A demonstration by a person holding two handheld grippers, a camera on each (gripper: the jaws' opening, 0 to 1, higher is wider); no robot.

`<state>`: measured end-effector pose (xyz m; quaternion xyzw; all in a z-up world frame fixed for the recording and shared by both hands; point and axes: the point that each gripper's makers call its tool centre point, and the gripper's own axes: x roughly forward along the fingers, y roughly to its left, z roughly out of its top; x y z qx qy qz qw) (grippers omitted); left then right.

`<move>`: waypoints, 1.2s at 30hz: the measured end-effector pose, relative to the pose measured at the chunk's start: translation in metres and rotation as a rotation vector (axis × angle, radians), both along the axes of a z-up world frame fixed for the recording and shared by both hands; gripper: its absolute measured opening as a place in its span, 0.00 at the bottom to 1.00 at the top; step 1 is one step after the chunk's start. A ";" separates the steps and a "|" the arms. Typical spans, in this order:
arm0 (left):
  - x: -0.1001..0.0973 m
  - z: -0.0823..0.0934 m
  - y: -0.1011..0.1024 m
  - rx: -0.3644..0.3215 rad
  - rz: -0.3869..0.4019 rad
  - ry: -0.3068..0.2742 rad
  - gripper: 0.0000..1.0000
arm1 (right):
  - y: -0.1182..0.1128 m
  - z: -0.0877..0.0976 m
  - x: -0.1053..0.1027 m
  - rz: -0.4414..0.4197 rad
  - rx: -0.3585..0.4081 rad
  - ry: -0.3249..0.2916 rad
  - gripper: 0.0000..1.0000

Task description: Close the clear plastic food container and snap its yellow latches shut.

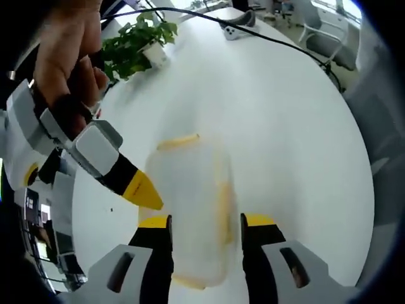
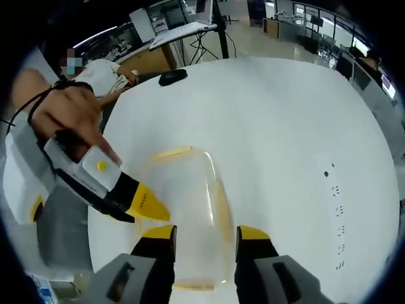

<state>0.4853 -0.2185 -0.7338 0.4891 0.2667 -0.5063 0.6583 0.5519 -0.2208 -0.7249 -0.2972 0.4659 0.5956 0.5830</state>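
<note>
A broad white table (image 1: 272,114) carries everything, and the clear plastic container (image 1: 190,209) lies on it with its lid already down, so the closing looks done and the latches are the step in hand. A potted plant (image 1: 136,41) and a black cable (image 1: 278,41) sit at the far side in the left gripper view; a dark mouse-shaped object (image 2: 172,77) lies far off in the right gripper view.

The left gripper (image 1: 205,225) has its jaws spread, one on either side of the container's near end, probably to keep the box from sliding while a latch is pushed. The right gripper (image 2: 204,237) stands the same way in its own view, jaws parted and straddling the box without pinching it. In each view the other gripper's yellow tip (image 1: 142,189) angles in from the left toward the container's side, likely aiming at a yellow latch (image 1: 178,142). Whether any latch is snapped cannot be told through the blur.
</note>
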 end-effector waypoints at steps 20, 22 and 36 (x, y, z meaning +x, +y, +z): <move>0.018 0.005 0.039 -0.009 0.091 0.061 0.51 | -0.025 0.005 -0.018 0.029 -0.007 -0.024 0.52; 0.022 0.006 0.042 -0.013 0.096 0.061 0.54 | -0.027 0.003 -0.020 0.027 -0.004 -0.022 0.54; 0.025 -0.002 0.047 0.023 0.060 0.095 0.58 | -0.034 -0.004 -0.033 0.072 -0.008 -0.064 0.63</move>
